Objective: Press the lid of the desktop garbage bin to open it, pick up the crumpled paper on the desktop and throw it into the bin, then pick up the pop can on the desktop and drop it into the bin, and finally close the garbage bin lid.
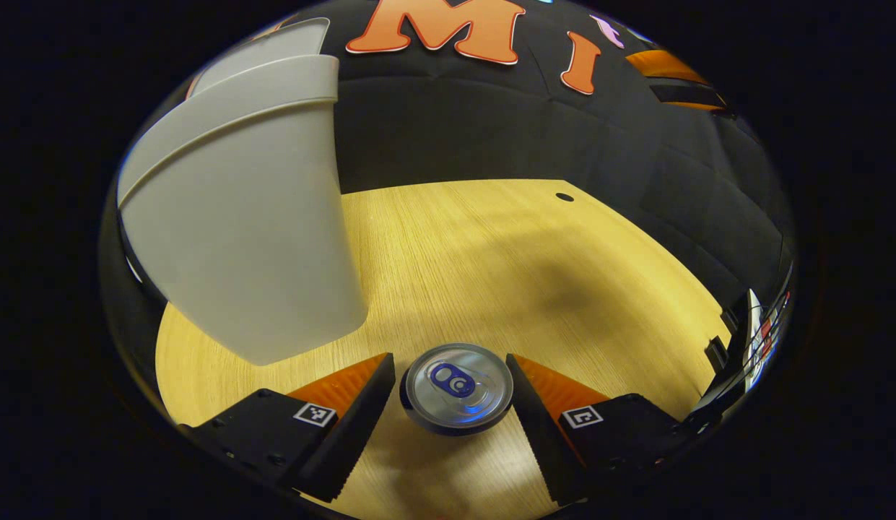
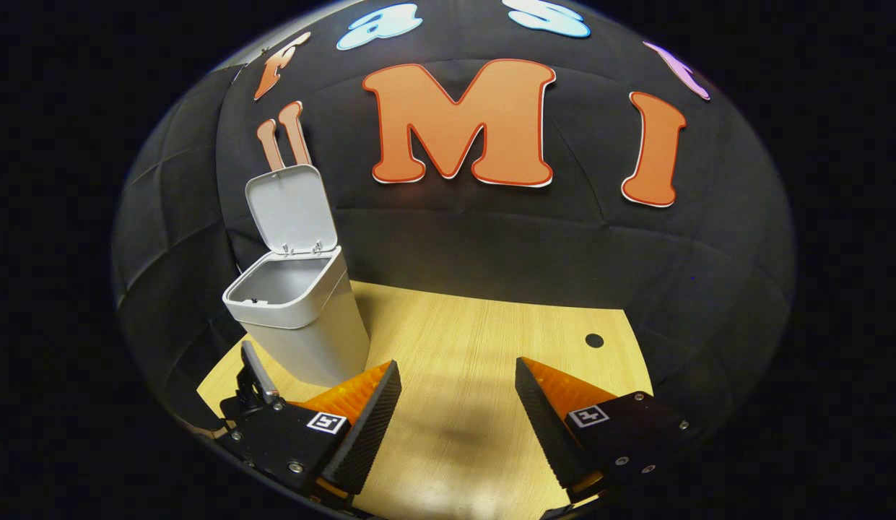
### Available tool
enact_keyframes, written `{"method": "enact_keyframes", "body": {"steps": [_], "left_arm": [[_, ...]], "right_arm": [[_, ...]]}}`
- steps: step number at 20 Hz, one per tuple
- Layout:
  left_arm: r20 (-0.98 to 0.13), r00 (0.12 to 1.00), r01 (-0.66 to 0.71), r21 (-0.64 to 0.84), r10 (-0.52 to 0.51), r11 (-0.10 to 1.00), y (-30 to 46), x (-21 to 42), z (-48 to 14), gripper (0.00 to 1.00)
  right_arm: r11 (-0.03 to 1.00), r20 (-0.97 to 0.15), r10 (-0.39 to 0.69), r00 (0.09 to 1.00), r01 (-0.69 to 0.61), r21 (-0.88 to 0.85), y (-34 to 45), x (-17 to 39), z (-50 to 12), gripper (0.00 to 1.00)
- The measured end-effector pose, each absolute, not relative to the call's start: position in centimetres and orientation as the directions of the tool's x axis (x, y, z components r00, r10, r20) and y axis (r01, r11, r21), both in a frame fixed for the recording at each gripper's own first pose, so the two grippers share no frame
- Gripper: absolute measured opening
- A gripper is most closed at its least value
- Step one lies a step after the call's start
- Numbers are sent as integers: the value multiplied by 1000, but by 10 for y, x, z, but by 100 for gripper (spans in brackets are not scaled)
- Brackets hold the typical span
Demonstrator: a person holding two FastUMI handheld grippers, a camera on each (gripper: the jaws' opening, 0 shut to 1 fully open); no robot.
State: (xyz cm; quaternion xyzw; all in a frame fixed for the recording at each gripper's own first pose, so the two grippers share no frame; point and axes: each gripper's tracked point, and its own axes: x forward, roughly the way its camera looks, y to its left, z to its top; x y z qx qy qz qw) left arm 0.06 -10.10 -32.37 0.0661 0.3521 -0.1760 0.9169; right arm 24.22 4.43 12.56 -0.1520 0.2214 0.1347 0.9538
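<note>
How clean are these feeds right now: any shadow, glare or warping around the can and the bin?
Left gripper view: a broad soft shadow darkens the table, the pop can top glints, and the bin bulges from fisheye. Right gripper view: bin sharp, lid up, faint shadow between the fingers.

You have a pale wood-grain surface point(image 2: 455, 347) under you, with 1 small dark round hole point(image 2: 594, 340) near its far edge. Black quilted cloth point(image 2: 491, 245) forms the booth wall behind it, meeting the surface along that far edge in both views.
</note>
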Motion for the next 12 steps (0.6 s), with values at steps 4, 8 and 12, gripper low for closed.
{"method": "enact_keyframes", "body": {"steps": [4,8,12], "left_arm": [[-666,699,361,15,-260,933,-103,6,-329,93],[-662,704,352,11,-257,936,-102,3,-324,86],[-643,726,332,18,-243,943,-98,7,-298,85]], "right_arm": [[917,-480,188,857,-328,-226,41,242,117,95],[918,-490,188,851,-329,-221,38,240,113,95],[921,-484,193,854,-328,-211,36,238,116,95]]}}
